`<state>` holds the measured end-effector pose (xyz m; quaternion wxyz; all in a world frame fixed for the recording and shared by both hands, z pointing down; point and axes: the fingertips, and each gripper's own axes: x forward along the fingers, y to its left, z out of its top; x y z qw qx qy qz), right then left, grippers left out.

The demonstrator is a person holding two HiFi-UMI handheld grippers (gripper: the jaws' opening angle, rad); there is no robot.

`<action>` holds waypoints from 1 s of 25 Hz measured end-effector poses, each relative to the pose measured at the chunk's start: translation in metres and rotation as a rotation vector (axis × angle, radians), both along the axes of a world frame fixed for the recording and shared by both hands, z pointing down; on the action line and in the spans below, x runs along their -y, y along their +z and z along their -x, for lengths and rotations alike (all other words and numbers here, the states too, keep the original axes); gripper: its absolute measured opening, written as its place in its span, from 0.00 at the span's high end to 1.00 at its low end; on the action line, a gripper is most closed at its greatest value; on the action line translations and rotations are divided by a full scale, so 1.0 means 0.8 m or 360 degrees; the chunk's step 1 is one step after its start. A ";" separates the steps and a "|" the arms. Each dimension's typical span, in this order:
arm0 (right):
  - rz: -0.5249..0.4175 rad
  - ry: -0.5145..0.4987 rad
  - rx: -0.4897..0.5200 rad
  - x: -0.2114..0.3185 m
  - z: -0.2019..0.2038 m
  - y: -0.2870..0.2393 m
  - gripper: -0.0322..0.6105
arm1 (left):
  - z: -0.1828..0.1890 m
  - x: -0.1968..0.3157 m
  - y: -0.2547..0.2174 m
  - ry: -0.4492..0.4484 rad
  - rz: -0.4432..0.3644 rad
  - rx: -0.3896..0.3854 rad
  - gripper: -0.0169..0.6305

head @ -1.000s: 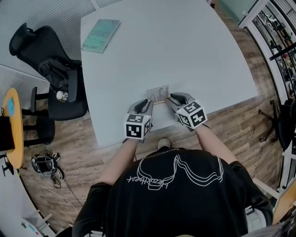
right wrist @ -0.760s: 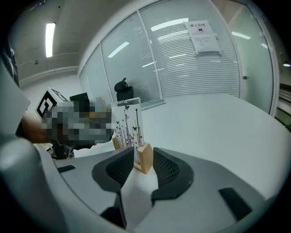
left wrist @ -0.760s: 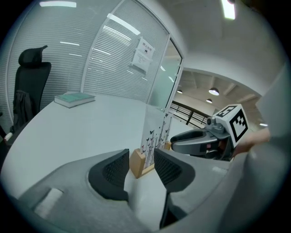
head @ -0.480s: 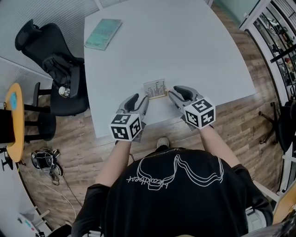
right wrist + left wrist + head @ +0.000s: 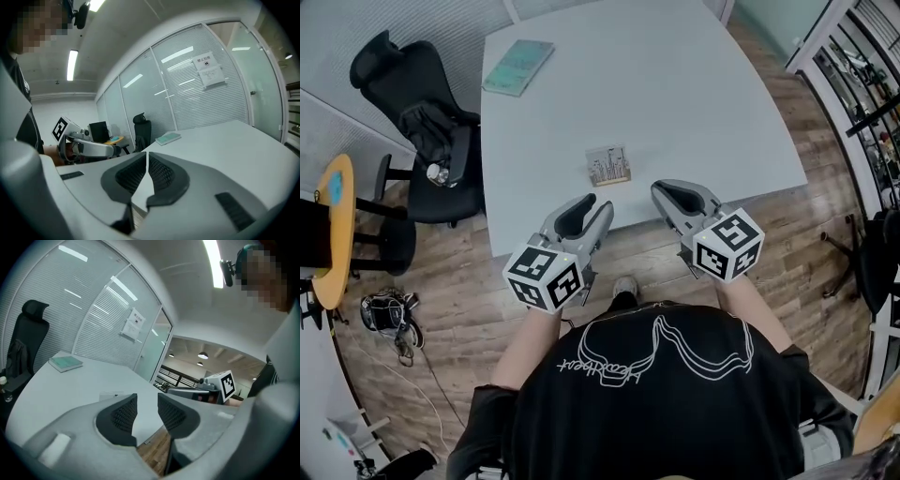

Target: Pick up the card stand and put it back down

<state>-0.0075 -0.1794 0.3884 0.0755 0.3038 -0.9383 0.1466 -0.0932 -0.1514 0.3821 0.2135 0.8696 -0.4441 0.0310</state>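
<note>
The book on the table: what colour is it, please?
Pale teal book, clearest in the head view.

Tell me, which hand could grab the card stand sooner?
Left, probably: the left gripper has jaws apart and empty, though just closing slightly; the right gripper has just closed nearly shut.

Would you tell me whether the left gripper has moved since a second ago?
Yes. The left gripper has drawn back from the card stand to the near edge of the table; its jaws, just closing slightly, hold nothing.
</note>
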 end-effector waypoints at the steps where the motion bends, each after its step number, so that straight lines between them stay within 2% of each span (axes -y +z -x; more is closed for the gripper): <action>1: -0.0009 -0.0012 0.0024 -0.012 -0.001 -0.008 0.92 | -0.007 -0.013 -0.008 0.0018 -0.0018 -0.0009 0.76; 5: -0.0061 -0.0101 0.0096 -0.060 -0.007 -0.037 0.94 | -0.033 -0.058 -0.036 0.0080 -0.0086 -0.0030 0.88; 8: -0.0088 -0.0202 0.0101 -0.093 -0.010 -0.048 0.94 | -0.051 -0.083 -0.049 0.0121 -0.0126 -0.0034 0.92; 14: -0.0109 -0.0307 0.0071 -0.143 -0.022 -0.050 0.94 | -0.081 -0.125 -0.057 0.0163 -0.0172 0.0015 0.95; 25: -0.0129 -0.0328 0.0096 -0.174 -0.038 -0.061 0.94 | -0.103 -0.150 -0.062 0.0166 -0.0185 0.0085 0.95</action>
